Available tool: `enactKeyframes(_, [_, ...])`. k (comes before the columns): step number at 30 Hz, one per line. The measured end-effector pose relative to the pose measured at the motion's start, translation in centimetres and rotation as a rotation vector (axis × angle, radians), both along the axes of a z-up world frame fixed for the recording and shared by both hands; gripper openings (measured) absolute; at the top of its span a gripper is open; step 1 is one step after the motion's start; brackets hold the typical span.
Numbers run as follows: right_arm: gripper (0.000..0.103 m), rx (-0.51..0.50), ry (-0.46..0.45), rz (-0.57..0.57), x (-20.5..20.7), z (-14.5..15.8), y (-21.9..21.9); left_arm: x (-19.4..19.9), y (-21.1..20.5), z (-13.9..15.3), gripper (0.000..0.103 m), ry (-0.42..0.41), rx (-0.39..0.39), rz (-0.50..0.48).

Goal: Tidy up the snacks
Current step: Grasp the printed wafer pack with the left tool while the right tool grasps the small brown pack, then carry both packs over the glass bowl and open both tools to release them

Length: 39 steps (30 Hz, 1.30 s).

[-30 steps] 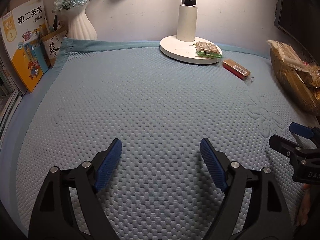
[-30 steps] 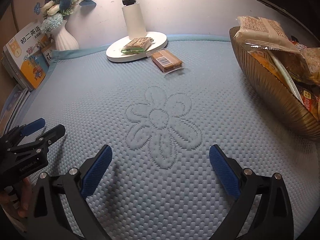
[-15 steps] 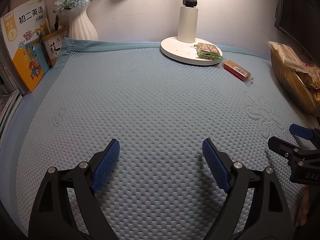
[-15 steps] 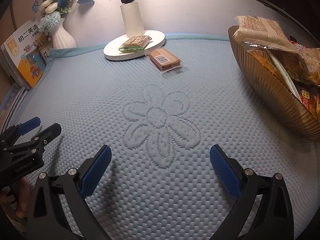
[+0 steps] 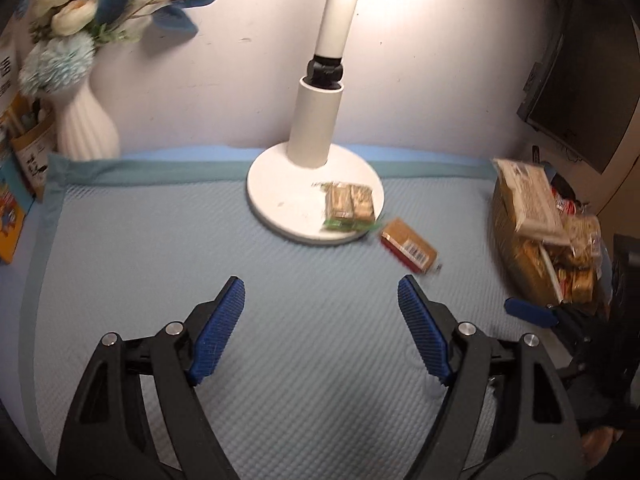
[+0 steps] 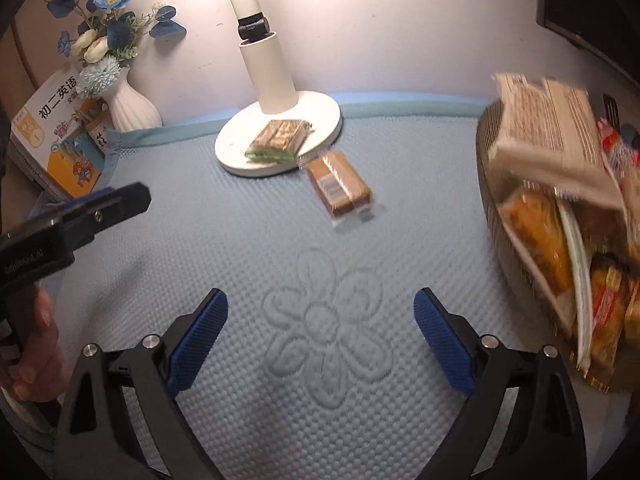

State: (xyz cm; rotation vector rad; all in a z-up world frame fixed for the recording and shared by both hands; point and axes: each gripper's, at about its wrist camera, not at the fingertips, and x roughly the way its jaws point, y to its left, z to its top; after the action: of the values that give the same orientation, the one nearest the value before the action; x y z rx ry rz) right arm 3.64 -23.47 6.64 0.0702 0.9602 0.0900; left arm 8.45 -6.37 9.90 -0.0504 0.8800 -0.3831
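So this looks like the approach step, nothing is picked up yet. The left gripper (image 5: 320, 320) is held with its jaws spread wide and nothing between them, and the same goes for the right gripper (image 6: 320, 336), also released and empty, hovering over the flower pattern pressed into the blue mat (image 6: 256, 240).

Two loose snacks are left out. A green-edged snack pack (image 6: 278, 140) is lying on the white base of the lamp (image 6: 280, 136), toward its right side. A brown snack bar (image 6: 340, 184) with a barcode label is lying flat on the mat just beside that base, a bit nearer to the grippers. The golden bowl (image 6: 492, 216) at the right is already piled with wrapped snacks, one big pale packet sitting on top, so that is probably where the loose ones are meant to go.

Judging by position, the brown bar is the easier first target: it is nearer and sits on the open mat. The next move calls for a gripper to be lined up across the bar's narrow width, lowered until the pads straddle it, then closed. It is thin and in slick wrapper, so it could be pushed along instead of gripped if the pads come in too high.

The vase of flowers (image 5: 86, 124) and the books (image 6: 56, 148) at the far left are out of the way.
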Motion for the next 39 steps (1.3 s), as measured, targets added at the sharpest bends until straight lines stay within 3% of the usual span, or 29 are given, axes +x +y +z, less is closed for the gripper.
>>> enactKeyframes(3, [0.075, -0.066, -0.001, 0.008, 3.3, -1.2, 0.5, 4.0, -2.3, -0.7, 0.078, 0.030, -0.020, -0.019])
enactKeyframes(5, [0.075, -0.112, -0.004, -0.019, 5.0, -2.5, 0.5, 5.7, -3.8, -1.5, 0.078, 0.042, -0.022, -0.035])
enactKeyframes(8, [0.075, -0.151, -0.024, -0.039, 6.6, -4.1, 0.3, 7.3, -6.0, -2.9, 0.078, 0.017, 0.063, -0.040])
enactKeyframes(11, [0.075, -0.135, -0.025, -0.047, 7.9, -5.1, -0.1, 8.7, -7.0, -4.5, 0.075, 0.026, 0.100, -0.037])
enactKeyframes(17, [0.075, -0.117, -0.032, -0.027, 9.3, -5.1, -0.4, 9.7, -6.9, -6.2, 0.069, 0.034, 0.086, -0.047])
enactKeyframes(20, [0.065, -0.117, -0.041, -0.007, 9.2, -5.0, -0.2, 9.5, -7.0, -6.3, 0.062, 0.019, 0.100, -0.050])
enactKeyframes(21, [0.055, -0.121, -0.045, 0.005, 9.1, -5.0, 0.0, 9.4, -7.1, -6.2, 0.050, 0.014, 0.104, -0.050])
enactKeyframes(22, [0.051, -0.131, -0.052, 0.016, 8.8, -4.9, 0.3, 9.1, -7.3, -6.1, 0.045, 0.011, 0.112, -0.055])
enactKeyframes(24, [0.036, -0.152, -0.057, 0.037, 8.2, -4.8, 1.0, 8.8, -7.5, -6.0, 0.045, 0.013, 0.127, -0.058])
enactKeyframes(25, [0.035, -0.163, -0.058, 0.040, 7.7, -4.8, 1.4, 8.5, -7.5, -6.0, 0.045, 0.013, 0.133, -0.060])
enactKeyframes(31, [0.035, -0.135, -0.045, 0.040, 4.9, -4.9, 1.1, 4.7, -5.6, -6.0, 0.044, 0.022, 0.098, -0.055])
enactKeyframes(39, [0.034, -0.105, -0.038, 0.023, -4.2, -4.8, 0.6, -6.2, -2.6, -7.7, 0.044, 0.027, 0.125, -0.068])
